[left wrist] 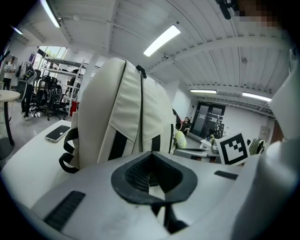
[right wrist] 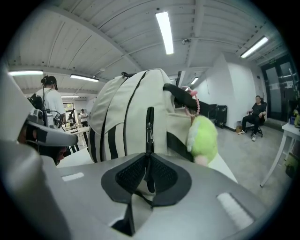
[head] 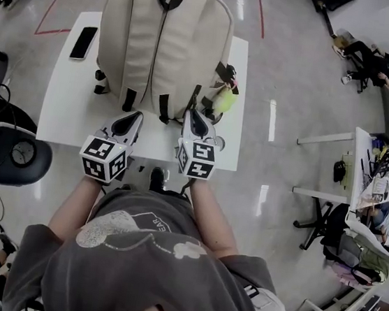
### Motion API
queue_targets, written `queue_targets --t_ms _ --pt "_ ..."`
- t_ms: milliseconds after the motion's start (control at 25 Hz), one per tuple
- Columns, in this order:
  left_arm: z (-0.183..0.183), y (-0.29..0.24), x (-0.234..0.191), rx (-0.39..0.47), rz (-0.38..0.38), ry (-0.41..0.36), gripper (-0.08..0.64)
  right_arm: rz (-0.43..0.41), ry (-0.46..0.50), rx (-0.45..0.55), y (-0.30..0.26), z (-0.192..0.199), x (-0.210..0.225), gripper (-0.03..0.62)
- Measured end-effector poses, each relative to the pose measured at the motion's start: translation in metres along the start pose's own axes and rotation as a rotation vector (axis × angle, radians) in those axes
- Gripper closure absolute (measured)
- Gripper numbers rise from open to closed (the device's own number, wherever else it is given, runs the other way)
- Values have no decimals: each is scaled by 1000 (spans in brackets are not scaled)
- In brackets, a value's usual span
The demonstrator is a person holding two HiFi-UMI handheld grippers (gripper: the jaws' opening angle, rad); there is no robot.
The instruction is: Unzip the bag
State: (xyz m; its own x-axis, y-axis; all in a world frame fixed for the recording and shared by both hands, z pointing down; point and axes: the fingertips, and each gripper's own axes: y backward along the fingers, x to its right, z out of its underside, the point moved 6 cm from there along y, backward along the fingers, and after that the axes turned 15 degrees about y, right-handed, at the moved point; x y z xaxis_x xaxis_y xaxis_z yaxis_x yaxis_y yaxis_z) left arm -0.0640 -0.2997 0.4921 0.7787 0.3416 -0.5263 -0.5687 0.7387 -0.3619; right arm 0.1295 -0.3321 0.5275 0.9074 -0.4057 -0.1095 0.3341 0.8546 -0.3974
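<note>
A cream backpack (head: pixel 163 35) with black straps stands on the white table (head: pixel 59 113). My right gripper (head: pixel 194 116) is at its lower right corner. In the right gripper view my right gripper (right wrist: pixel 147 161) is shut on the black pull strap that hangs from the metal zipper pull (right wrist: pixel 149 131). My left gripper (head: pixel 134 117) is at the bag's lower left. In the left gripper view the left gripper (left wrist: pixel 150 161) has its tips together, with a black strap (left wrist: pixel 157 143) of the backpack (left wrist: pixel 117 108) running down into them.
A green plush charm (head: pixel 223 102) hangs on the bag's right side, close to my right gripper. A black phone (head: pixel 83 42) lies at the table's far left. A black chair (head: pixel 12 153) stands left of the table. A seated person (head: pixel 374 64) is far right.
</note>
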Motion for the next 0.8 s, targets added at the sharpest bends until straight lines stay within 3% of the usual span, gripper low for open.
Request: queue_targets --t_ms 400,800 --pt "15 3 4 -19 8 7 554 -32 12 -140 -6 55 -15 561" --pt "26 7 0 -49 5 18 554 -55 -83 -311 -11 95 -21 562"
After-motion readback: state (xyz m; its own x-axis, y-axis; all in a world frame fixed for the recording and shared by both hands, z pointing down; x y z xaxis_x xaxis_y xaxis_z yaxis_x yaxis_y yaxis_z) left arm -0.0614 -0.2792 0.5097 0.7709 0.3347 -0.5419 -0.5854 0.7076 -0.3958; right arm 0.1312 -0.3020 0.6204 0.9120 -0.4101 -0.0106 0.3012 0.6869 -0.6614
